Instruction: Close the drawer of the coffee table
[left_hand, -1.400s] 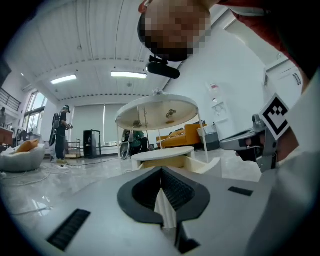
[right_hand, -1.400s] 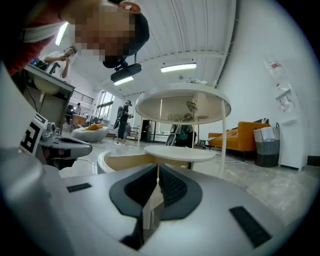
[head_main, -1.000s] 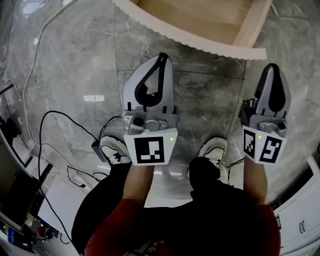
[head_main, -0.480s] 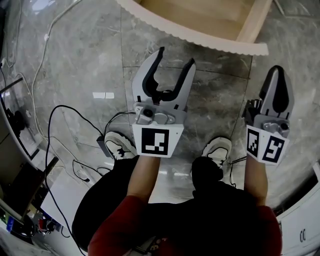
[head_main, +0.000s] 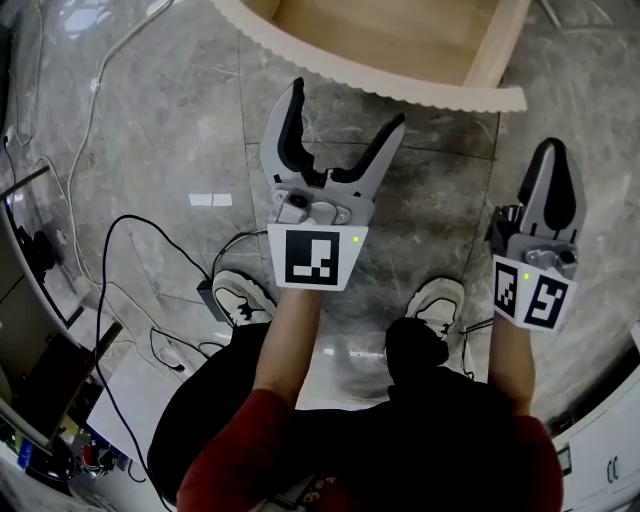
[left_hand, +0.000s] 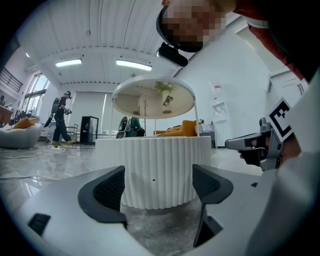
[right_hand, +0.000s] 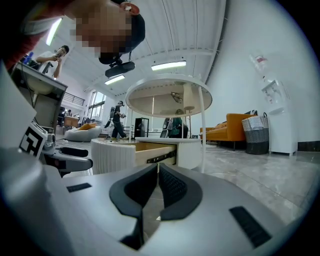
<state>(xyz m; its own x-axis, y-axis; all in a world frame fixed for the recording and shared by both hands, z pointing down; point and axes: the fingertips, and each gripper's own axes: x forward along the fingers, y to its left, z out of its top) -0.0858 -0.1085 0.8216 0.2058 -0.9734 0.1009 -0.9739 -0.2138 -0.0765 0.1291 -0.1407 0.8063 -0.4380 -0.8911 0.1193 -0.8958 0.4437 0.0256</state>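
The coffee table's drawer (head_main: 372, 78) stands pulled out at the top of the head view, with a white ribbed front and a bare wooden inside. My left gripper (head_main: 343, 112) points at that front from just short of it; its jaws are opening wide, with nothing between them. In the left gripper view the ribbed front (left_hand: 157, 170) fills the gap ahead of the left gripper (left_hand: 157, 187). My right gripper (head_main: 553, 152) is shut and empty, to the right of the drawer's corner. The right gripper view shows the right gripper (right_hand: 158, 187) and the open drawer (right_hand: 150, 152) under the round tabletop (right_hand: 167, 95).
Black cables (head_main: 110, 260) and a power strip trail over the marble floor at left, beside dark equipment. The person's shoes (head_main: 240, 295) stand below the grippers. An orange sofa (right_hand: 235, 127) and a basket (right_hand: 257, 132) sit far right; a person (left_hand: 61, 117) walks in the background.
The left gripper went from shut to wide open and moved forward toward the drawer front. The right gripper stayed shut and shifted only slightly.
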